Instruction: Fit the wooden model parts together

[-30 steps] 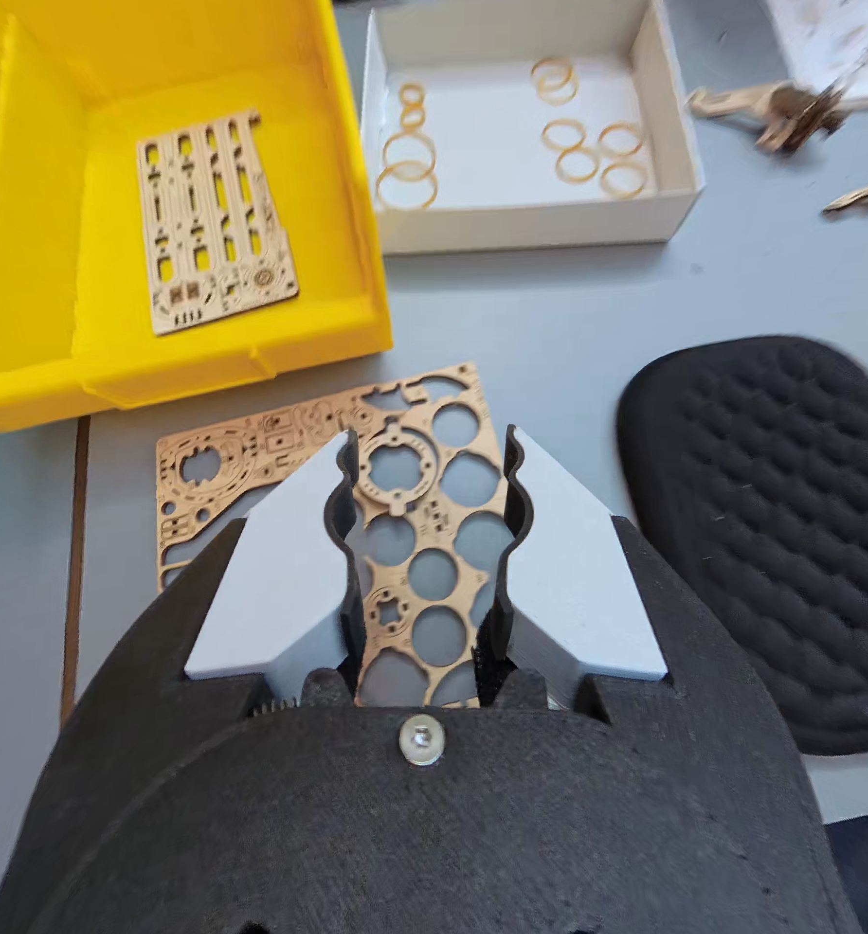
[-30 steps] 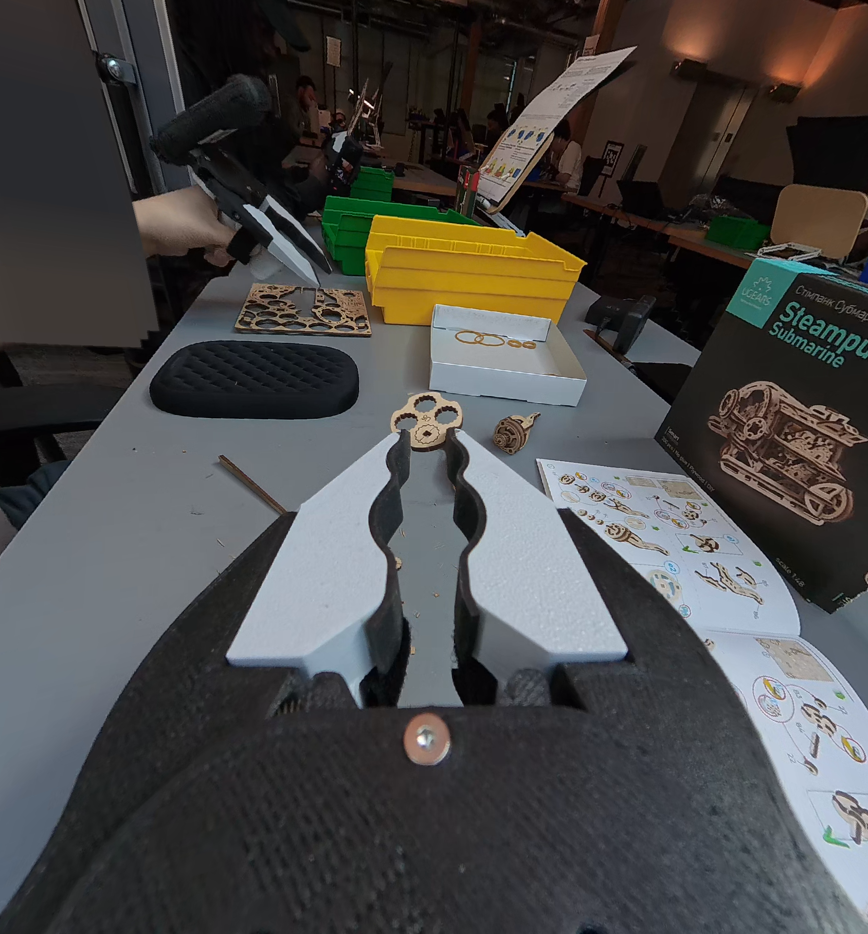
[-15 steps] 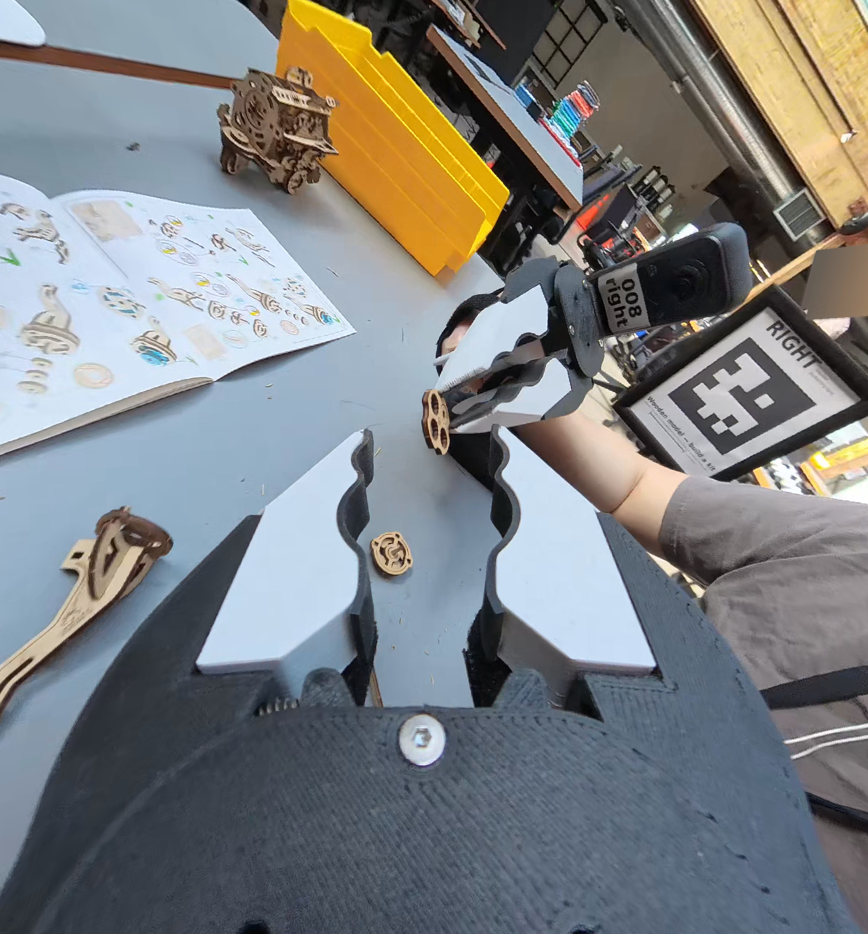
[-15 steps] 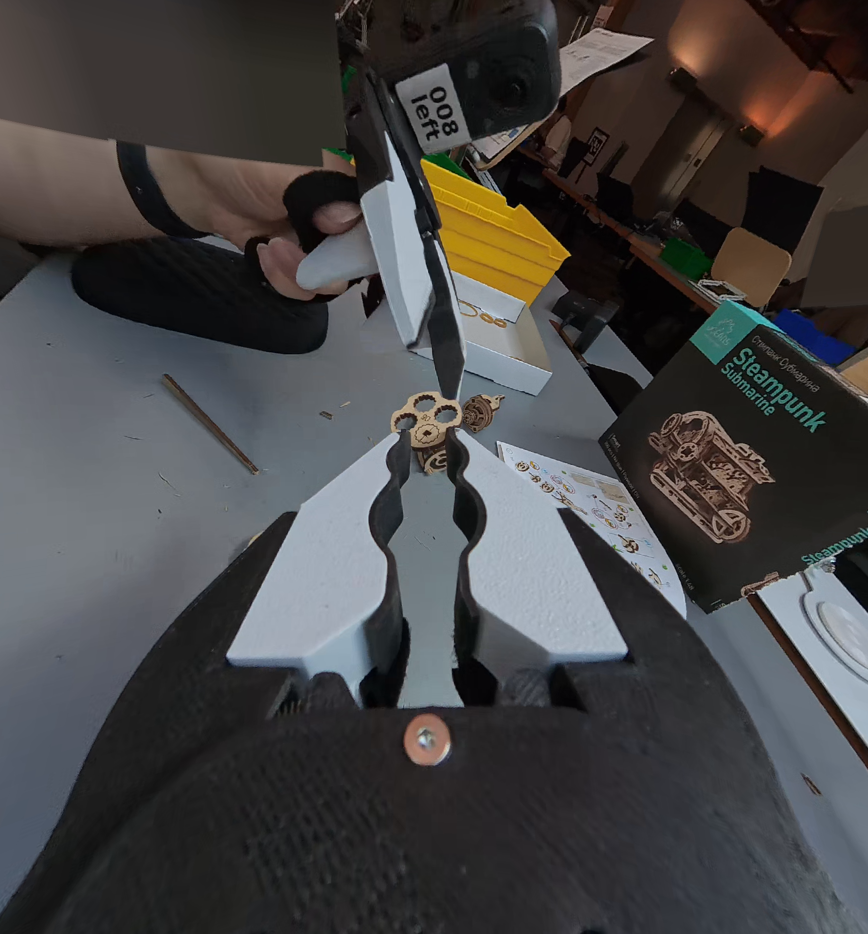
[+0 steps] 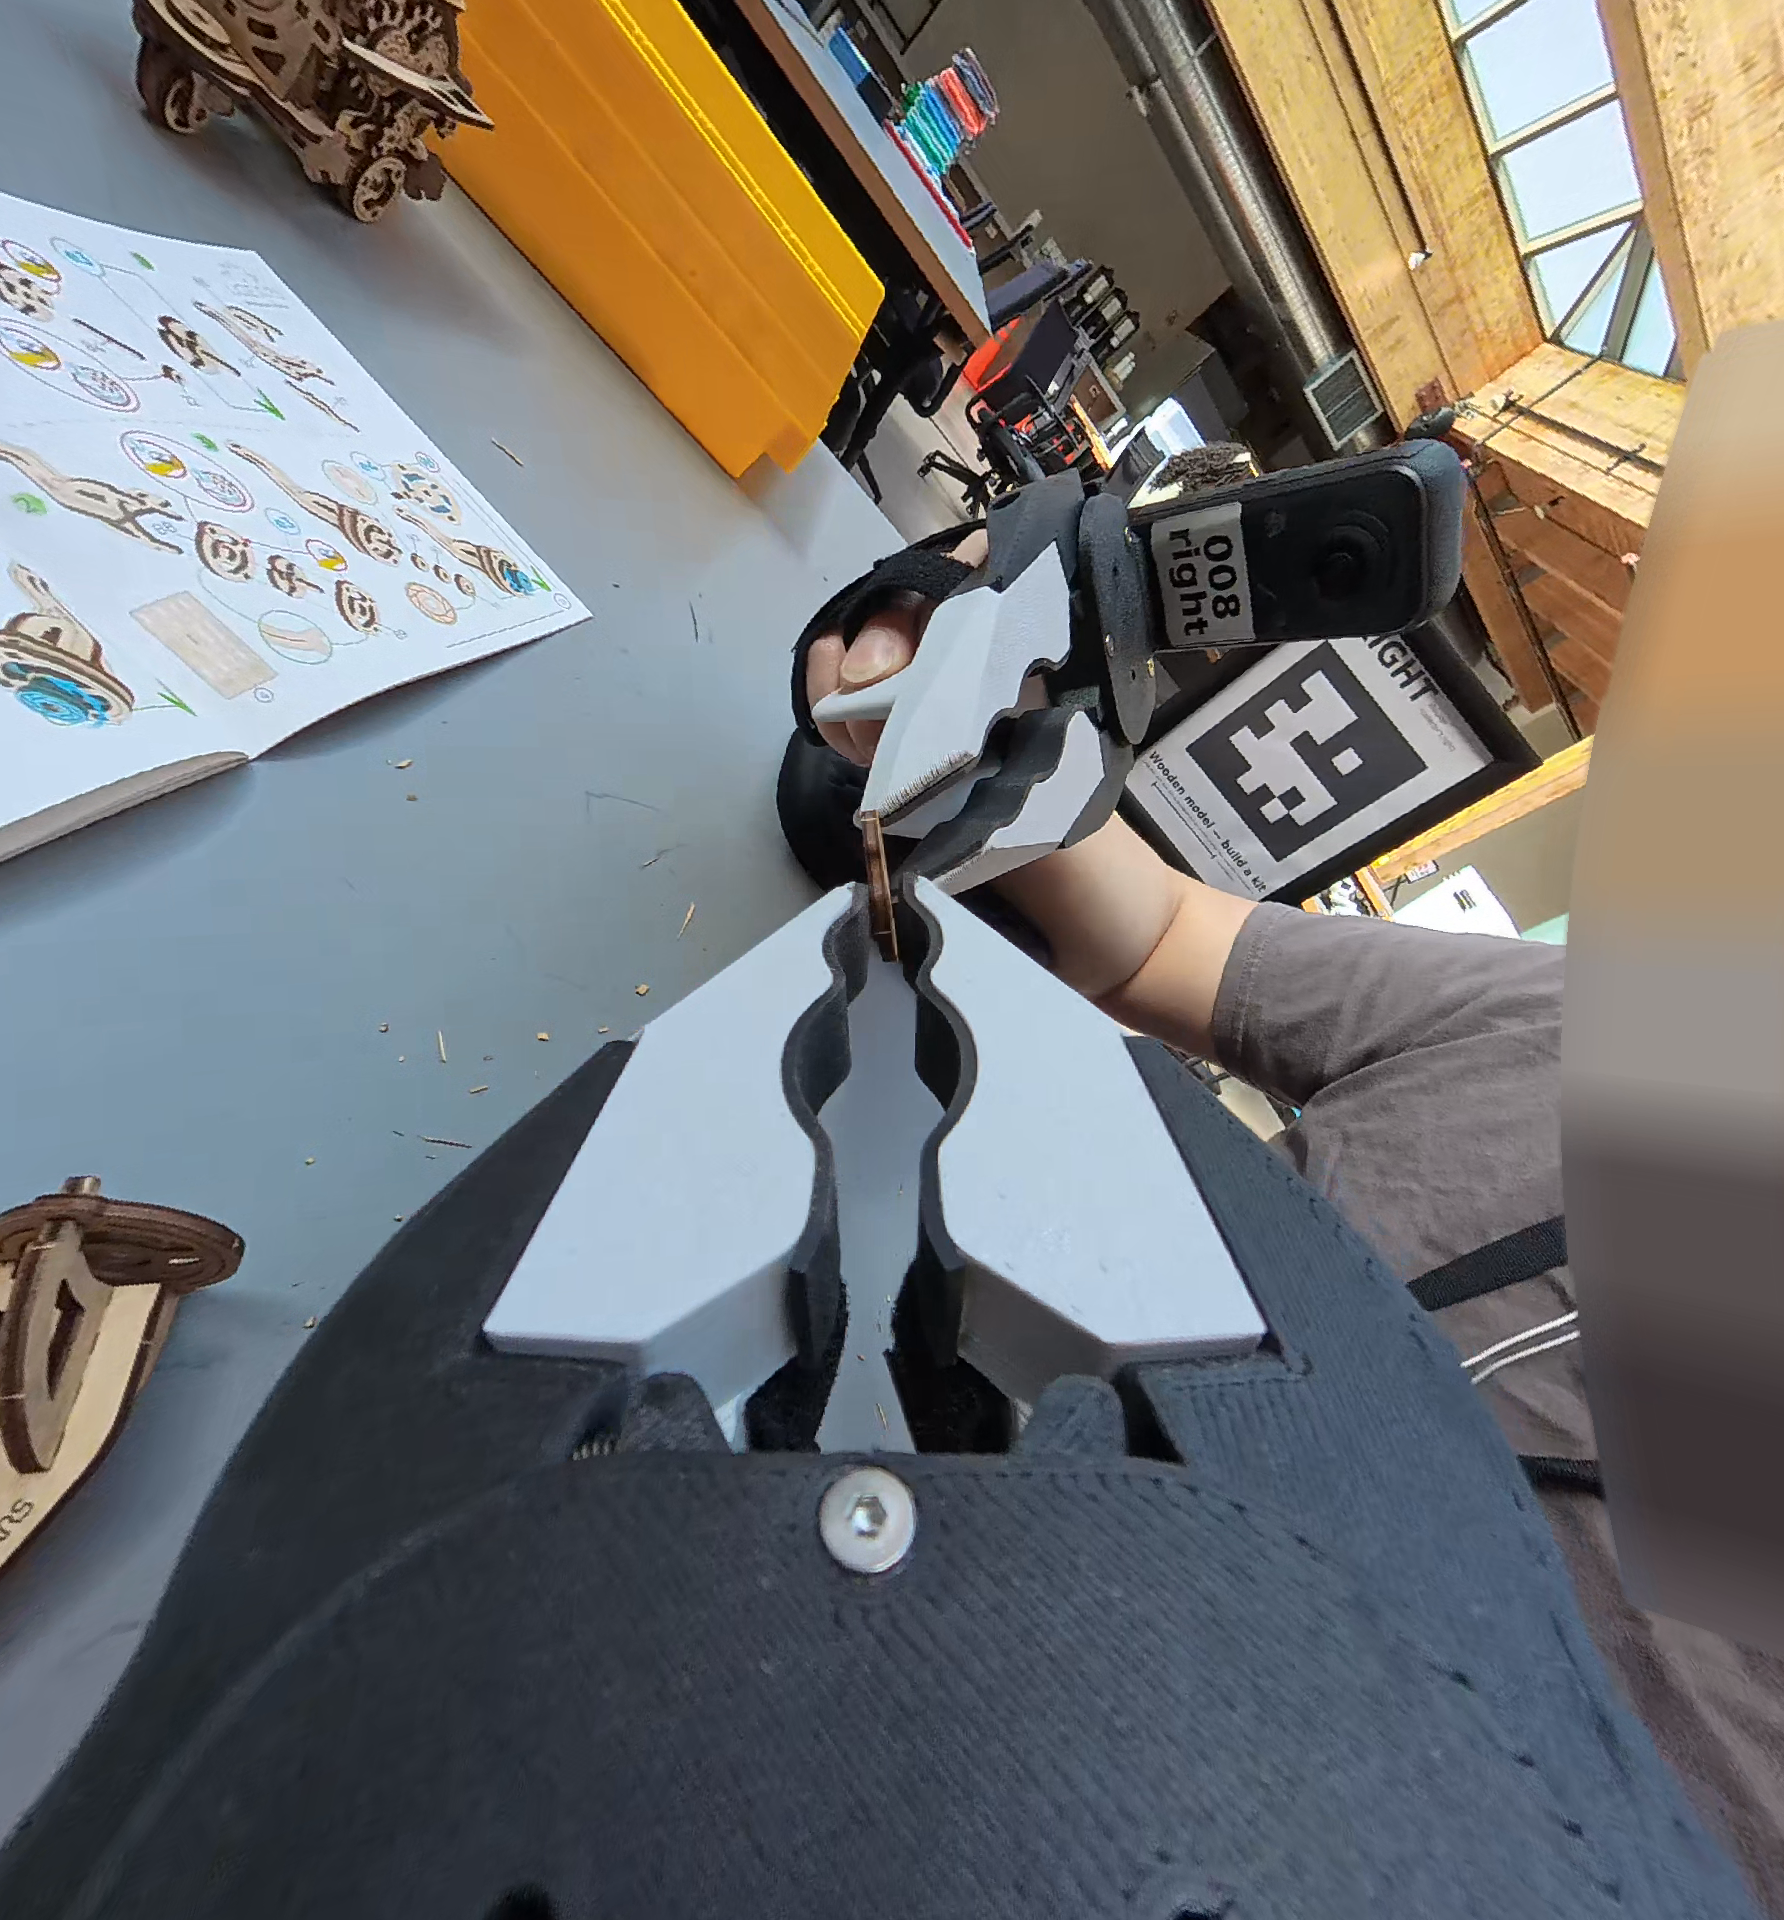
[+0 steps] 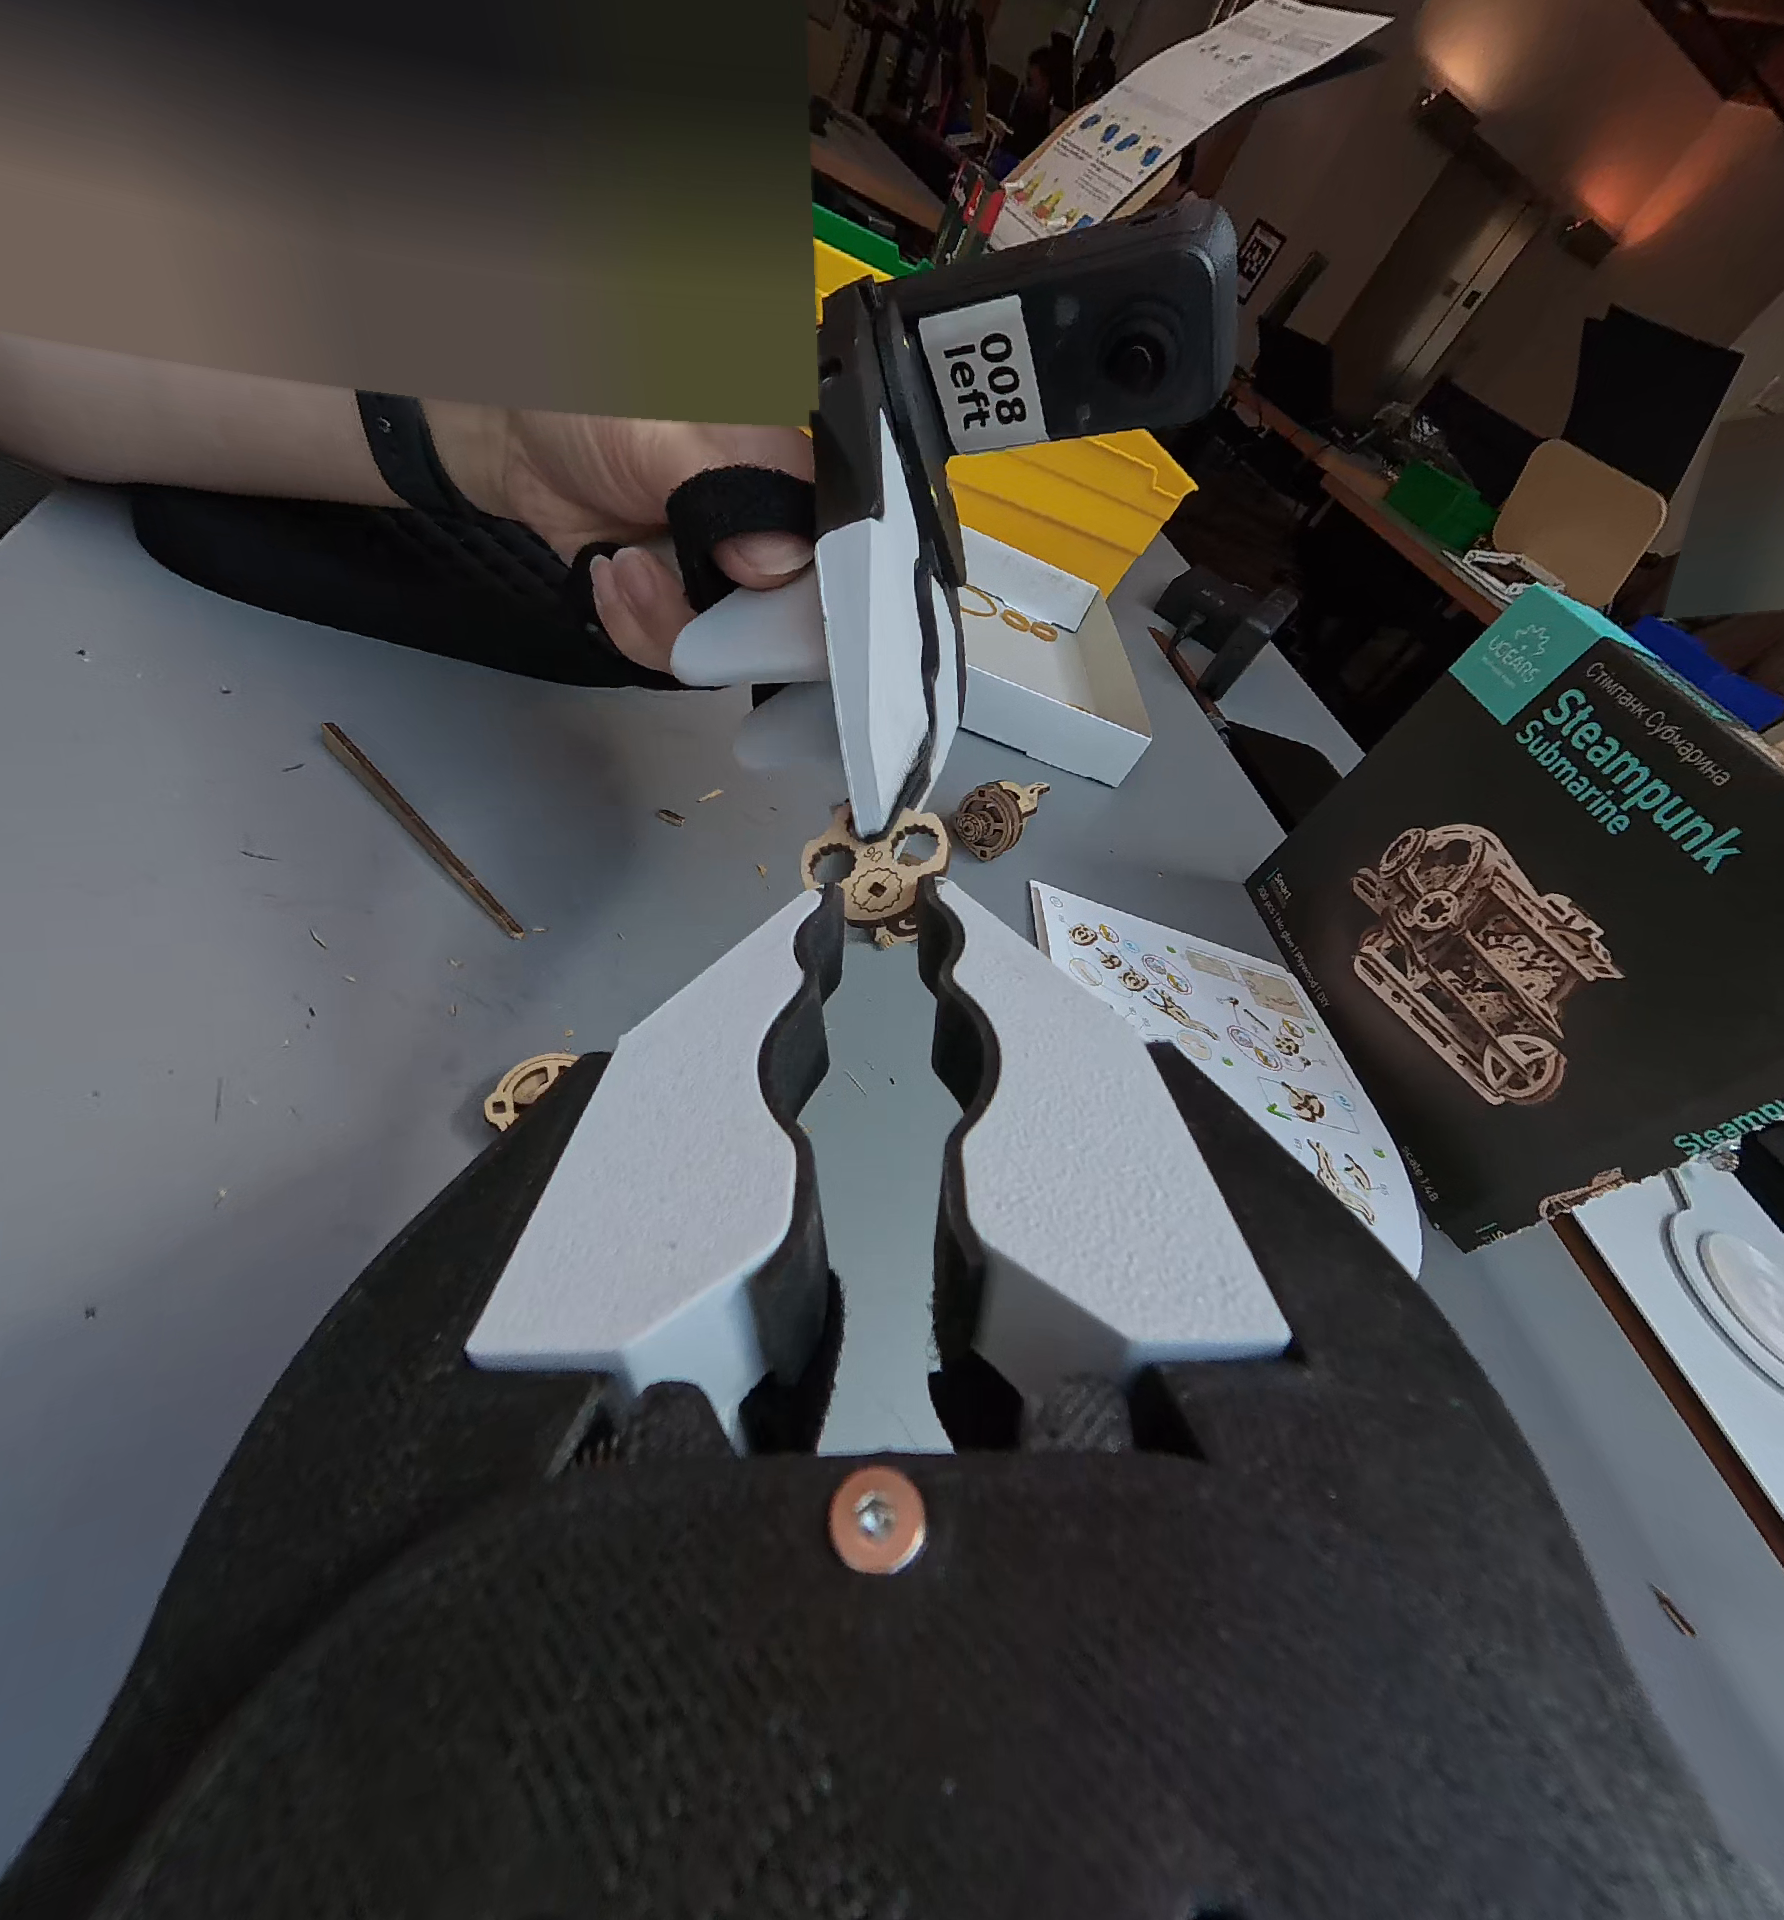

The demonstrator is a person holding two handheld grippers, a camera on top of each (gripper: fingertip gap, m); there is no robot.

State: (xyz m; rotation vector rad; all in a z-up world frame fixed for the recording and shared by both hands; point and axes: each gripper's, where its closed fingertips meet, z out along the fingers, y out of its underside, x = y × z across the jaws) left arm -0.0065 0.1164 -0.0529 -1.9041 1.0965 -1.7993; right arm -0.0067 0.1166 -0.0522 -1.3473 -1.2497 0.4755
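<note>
Plywood disc (image 6: 872,871) pinched edge-on by both nearly closed grippers, left (image 5: 880,914) and right (image 6: 875,906), tip to tip; handover step, one must release next.

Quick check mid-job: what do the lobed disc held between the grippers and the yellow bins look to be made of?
Lobed disc: thin laser-cut plywood by the look, pale matte faces, darker burnt-brown edges and round cutouts. Yellow bins: probably moulded plastic, uniform saturated colour, smooth and slightly glossy, with stepped rims.
</note>
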